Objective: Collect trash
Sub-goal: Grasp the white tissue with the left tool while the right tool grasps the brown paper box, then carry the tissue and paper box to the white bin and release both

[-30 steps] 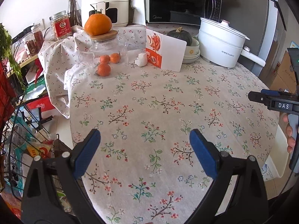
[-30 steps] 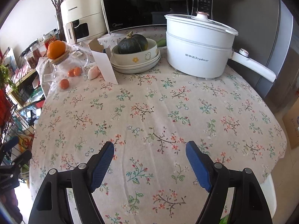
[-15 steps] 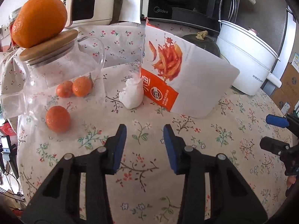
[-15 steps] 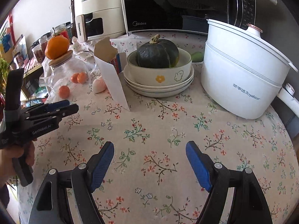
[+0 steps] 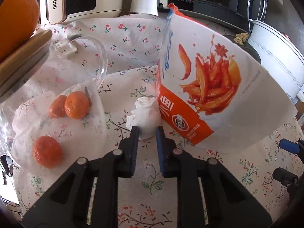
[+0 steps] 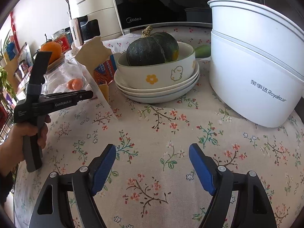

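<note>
Your left gripper (image 5: 146, 133) advanced, jaws closing around the crumpled white tissue wad (image 5: 145, 116). Your right gripper (image 6: 152, 166) stayed wide, empty. Squeezing fully before lifting seemed wise.

I am looking into a home kitchen: a table under a floral tablecloth (image 6: 152, 125), backed by a Midea microwave (image 6: 152, 3) and a cream Changhong appliance (image 6: 91, 5). A white Royalstar electric pot (image 6: 256, 60) stands beside stacked plates (image 6: 157, 93) and a bowl (image 6: 157, 72) holding a dark green squash (image 6: 152, 47). Mandarins (image 5: 76, 104) sit in a glass jar (image 5: 57, 95); a snack bag (image 5: 218, 95) stands nearby.
</note>
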The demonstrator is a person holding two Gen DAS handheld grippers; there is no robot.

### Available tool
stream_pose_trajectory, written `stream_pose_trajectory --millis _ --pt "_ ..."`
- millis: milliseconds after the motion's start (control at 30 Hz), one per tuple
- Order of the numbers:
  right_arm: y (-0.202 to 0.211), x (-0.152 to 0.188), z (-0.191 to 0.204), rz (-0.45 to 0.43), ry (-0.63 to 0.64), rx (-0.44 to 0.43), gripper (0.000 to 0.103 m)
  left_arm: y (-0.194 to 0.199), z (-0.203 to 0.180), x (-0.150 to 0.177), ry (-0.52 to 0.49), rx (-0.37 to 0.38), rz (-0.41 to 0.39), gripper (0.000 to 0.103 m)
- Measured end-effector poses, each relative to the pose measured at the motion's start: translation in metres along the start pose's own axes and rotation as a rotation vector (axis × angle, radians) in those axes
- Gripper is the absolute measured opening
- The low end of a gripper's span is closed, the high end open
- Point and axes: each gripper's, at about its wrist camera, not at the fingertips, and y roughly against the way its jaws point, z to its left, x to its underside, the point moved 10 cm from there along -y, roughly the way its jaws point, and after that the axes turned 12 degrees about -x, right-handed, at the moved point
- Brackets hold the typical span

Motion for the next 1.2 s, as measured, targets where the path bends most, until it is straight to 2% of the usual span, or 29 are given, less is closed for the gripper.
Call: stream_pose_trajectory --millis 100,167,200,367,400,433,467,733,867,933,967,1067,1200 --pt "-0.001 -0.009 0.011 -0.013 0.025 -0.013 0.081 0.007 0.004 -0.001 0.042 0.024 -0.007 0.022" --pt "-0.003 -0.016 0.018 -0.023 0.036 -0.022 0.081 0.010 0.003 -0.005 0.031 0.022 -0.025 0.035" --pt "-0.003 -0.019 0.020 -0.027 0.042 -0.025 0.081 0.011 0.002 -0.005 0.021 0.026 -0.028 0.036" --pt "-0.011 -0.027 0.028 -0.038 0.052 -0.046 0.081 -0.003 -0.007 -0.008 -0.014 0.004 0.006 0.036" --pt "-0.013 -0.028 0.030 -0.038 0.058 -0.049 0.081 -0.004 -0.007 -0.008 -0.014 -0.001 0.005 0.032" --pt "-0.014 -0.029 0.031 -0.038 0.063 -0.051 0.081 -0.005 -0.006 -0.009 -0.016 -0.018 0.005 0.020" --pt "-0.016 -0.030 0.032 -0.039 0.066 -0.054 0.080 -0.007 -0.004 -0.010 -0.017 -0.034 0.010 0.018" --pt "-0.036 -0.047 0.048 -0.055 0.085 -0.110 0.066 0.013 0.010 -0.002 0.037 0.005 0.019 0.014" --pt "-0.047 -0.061 0.059 -0.065 0.098 -0.132 0.051 0.035 0.016 0.007 0.034 0.012 0.002 0.014" --pt "-0.051 -0.065 0.067 -0.055 0.102 -0.156 0.026 0.048 0.022 0.015 0.032 0.009 -0.003 0.014" --pt "-0.052 -0.065 0.072 -0.041 0.104 -0.169 0.009 0.051 0.027 0.020 0.029 0.003 -0.007 0.014" --pt "-0.041 -0.062 0.082 -0.031 0.113 -0.169 0.004 0.068 0.039 0.033 0.037 -0.002 0.000 0.014" --pt "-0.009 -0.053 0.094 -0.024 0.118 -0.167 0.002 0.092 0.048 0.051 0.045 -0.004 0.019 0.014"
